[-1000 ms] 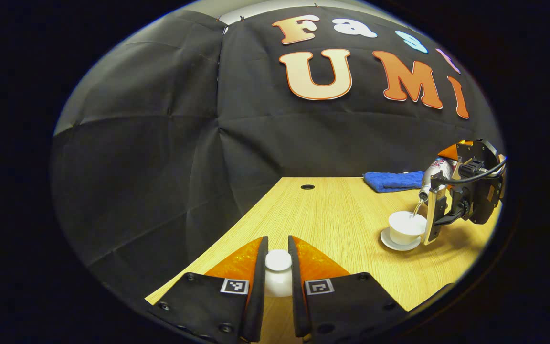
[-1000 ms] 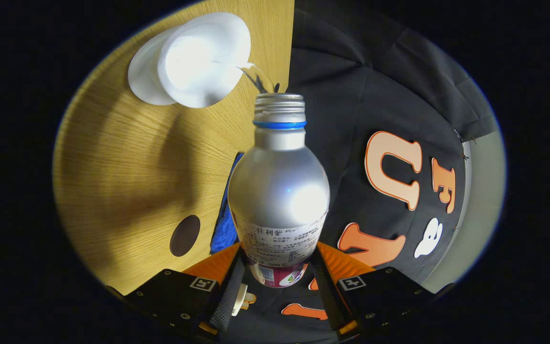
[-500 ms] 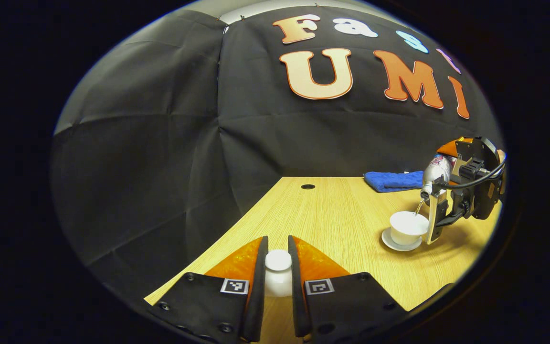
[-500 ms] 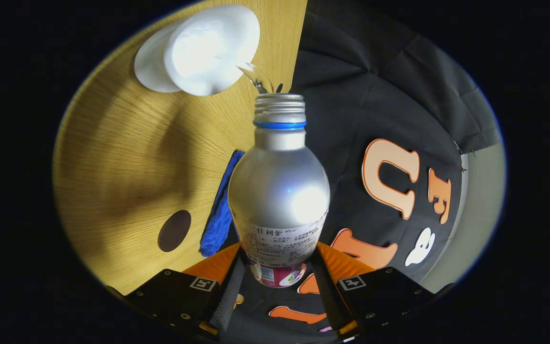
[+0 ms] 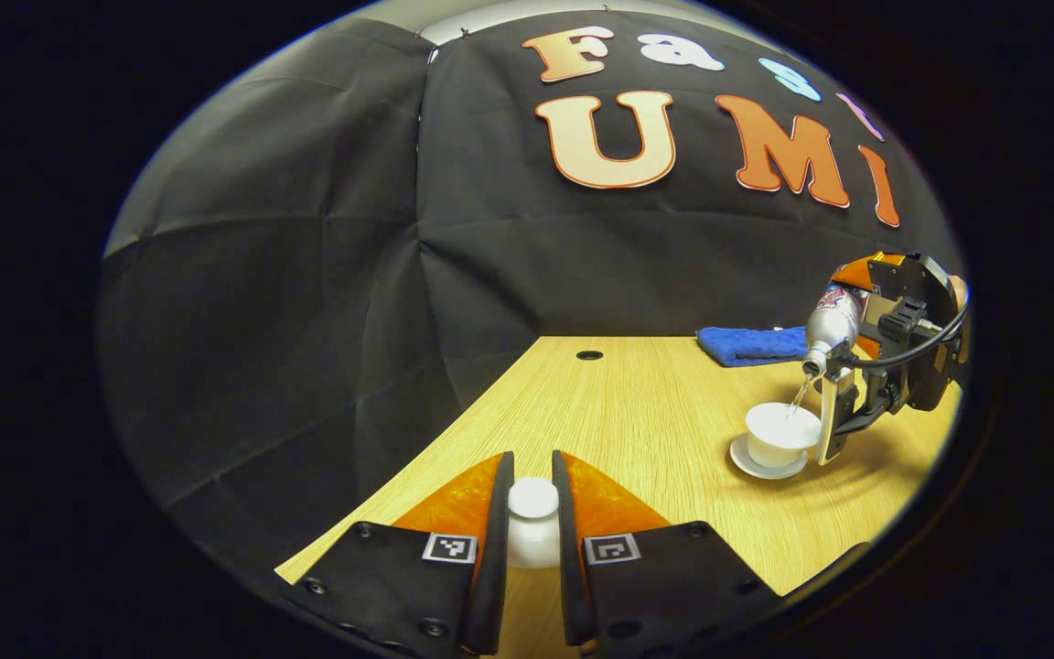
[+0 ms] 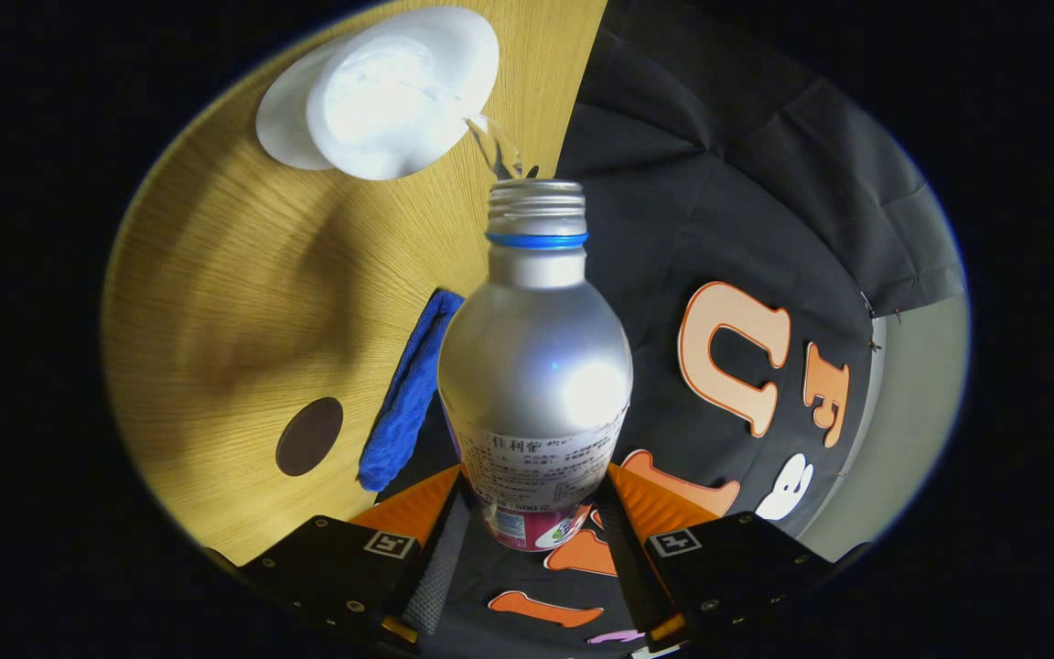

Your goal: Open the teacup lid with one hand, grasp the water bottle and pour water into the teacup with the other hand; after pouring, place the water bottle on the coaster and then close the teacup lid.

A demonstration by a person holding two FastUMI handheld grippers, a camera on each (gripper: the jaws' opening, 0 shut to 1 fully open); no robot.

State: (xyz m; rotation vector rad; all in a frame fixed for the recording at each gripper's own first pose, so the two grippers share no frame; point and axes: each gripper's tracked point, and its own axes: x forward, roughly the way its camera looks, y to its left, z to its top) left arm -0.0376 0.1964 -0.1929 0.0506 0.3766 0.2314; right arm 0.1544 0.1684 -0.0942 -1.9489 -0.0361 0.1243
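The right gripper (image 6: 532, 540) is holding the water bottle (image 6: 534, 366) by its lower body, both fingers pressing on it, and is tilting the open mouth toward the teacup (image 6: 394, 87) ahead of it. A thin stream of water (image 6: 498, 151) is running into the cup, which is standing on its saucer (image 5: 747, 460). The left gripper (image 5: 532, 540) is gripping the white teacup lid (image 5: 532, 522) between its fingers, just above the wooden table (image 5: 637, 421). A blue cloth (image 5: 751, 346) is lying beyond the cup.

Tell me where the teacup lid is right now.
The teacup lid sits pinched between the left tongs at the bottom of the left gripper view, over the table's near edge, well left of the teacup.
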